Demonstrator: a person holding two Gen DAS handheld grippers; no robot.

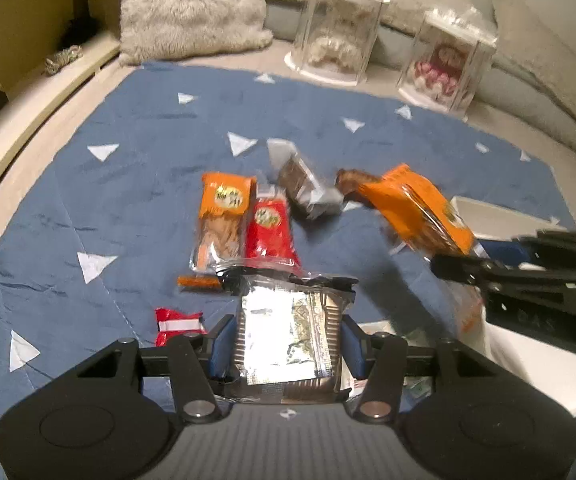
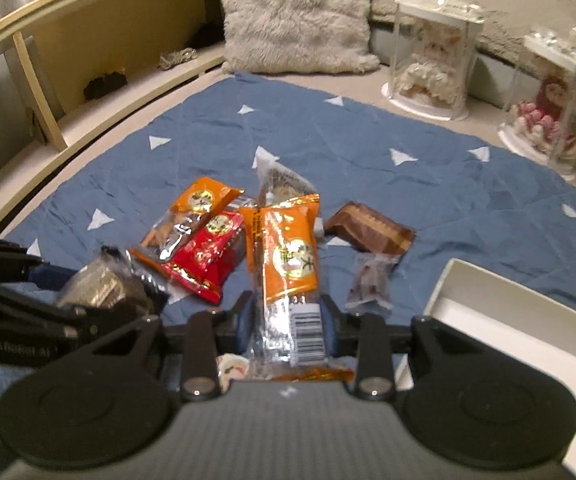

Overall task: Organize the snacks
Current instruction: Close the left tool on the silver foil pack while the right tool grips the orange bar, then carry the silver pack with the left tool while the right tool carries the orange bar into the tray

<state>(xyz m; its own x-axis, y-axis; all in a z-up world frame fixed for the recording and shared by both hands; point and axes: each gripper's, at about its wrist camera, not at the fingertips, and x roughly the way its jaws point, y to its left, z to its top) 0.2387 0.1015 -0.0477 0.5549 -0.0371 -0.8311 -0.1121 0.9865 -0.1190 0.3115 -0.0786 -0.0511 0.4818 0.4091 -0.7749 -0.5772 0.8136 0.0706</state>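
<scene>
Your left gripper [image 1: 288,340]: jaws clamped on silver packet [image 1: 288,340], above blue mat [image 1: 128,200]. Your right gripper [image 2: 286,320]: jaws clamped on orange packet [image 2: 288,264], beside white box [image 2: 528,320]. Other snacks [image 2: 204,256] on mat.

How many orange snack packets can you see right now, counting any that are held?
2. One orange packet is clamped in the right gripper; the other orange packet lies on the blue blanket, partly under a red packet. More may be hidden.

White box [image 2: 488,304] cut off; held orange packet [image 1: 420,212] blurred.
</scene>
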